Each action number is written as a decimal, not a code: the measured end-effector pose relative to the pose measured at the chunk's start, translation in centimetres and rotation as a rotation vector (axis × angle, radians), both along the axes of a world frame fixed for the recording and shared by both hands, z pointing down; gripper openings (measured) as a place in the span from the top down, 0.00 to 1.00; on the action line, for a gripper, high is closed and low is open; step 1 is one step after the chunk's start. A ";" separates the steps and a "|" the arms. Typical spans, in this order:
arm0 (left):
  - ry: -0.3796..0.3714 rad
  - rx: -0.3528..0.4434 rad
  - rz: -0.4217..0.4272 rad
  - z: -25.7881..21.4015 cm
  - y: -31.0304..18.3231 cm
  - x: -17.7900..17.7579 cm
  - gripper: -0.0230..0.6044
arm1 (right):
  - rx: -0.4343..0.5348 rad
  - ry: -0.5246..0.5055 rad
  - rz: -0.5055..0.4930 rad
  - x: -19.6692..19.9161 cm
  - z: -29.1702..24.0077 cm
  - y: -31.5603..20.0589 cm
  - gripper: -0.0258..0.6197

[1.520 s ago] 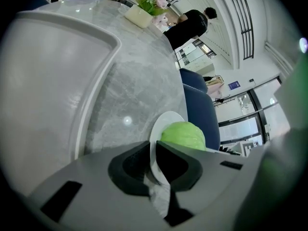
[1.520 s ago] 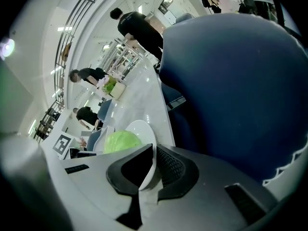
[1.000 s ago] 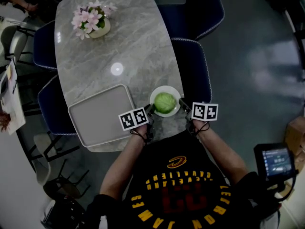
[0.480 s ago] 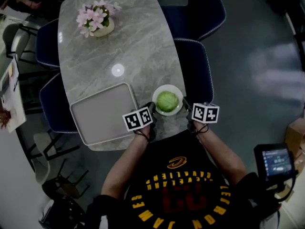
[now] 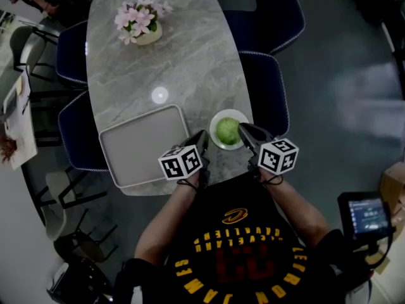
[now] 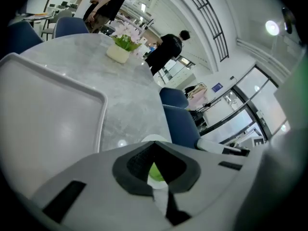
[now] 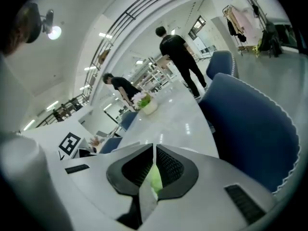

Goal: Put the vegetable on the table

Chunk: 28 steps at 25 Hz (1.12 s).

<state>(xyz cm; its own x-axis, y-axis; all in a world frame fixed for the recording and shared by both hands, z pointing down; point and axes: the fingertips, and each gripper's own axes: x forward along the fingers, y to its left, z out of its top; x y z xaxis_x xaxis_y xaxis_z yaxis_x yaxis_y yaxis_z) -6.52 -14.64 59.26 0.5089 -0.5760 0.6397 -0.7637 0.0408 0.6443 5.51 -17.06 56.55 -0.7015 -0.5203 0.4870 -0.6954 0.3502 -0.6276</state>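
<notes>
Head view puts the vegetable just ahead of my two gripper tips and between them, sitting in a white bowl on the desk. As I judge it, the job is hardly begun. The vegetable is still inside the bowl and neither gripper has it. I have yet to take hold of it, lift it out and set it on the stone.

My left gripper hovers just short of the bowl's near-left rim. Its jaws have just been closing and now stand pressed together with nothing between them. In the left gripper view a sliver of green shows past the dark pads, which I take for the vegetable beyond them. My right gripper hangs by the bowl's right rim, its jaws all but together, with only a hairline slit left. Green shows there too, but I see nothing pinched.

The vegetable is a round, wrinkled, pale-green ball, cabbage-like, and probably leafy with some give. The bowl looks smooth, glossy and shallow. The desk is a polished oval with grey marble veining that mirrors a lamp. Left of my left gripper lies a flat, matte grey tray with rounded corners and a low rim. Far ahead stands a pale pot of pink flowers.
</notes>
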 end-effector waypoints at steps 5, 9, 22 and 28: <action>-0.025 0.177 0.070 -5.6 -0.3 -0.6 0.96 | 0.132 -0.043 -0.110 -4.8 -4.8 1.0 0.95; -0.054 0.324 0.134 -10.1 0.4 -1.6 0.96 | 0.246 -0.036 -0.159 -7.9 -8.1 1.7 0.95; -0.098 0.553 0.196 -18.9 2.8 -5.4 0.96 | 0.479 0.020 -0.148 -11.2 -16.1 2.3 0.95; -0.131 0.664 0.260 -22.5 3.0 -4.8 0.96 | 0.547 0.029 -0.184 -12.6 -18.6 3.5 0.95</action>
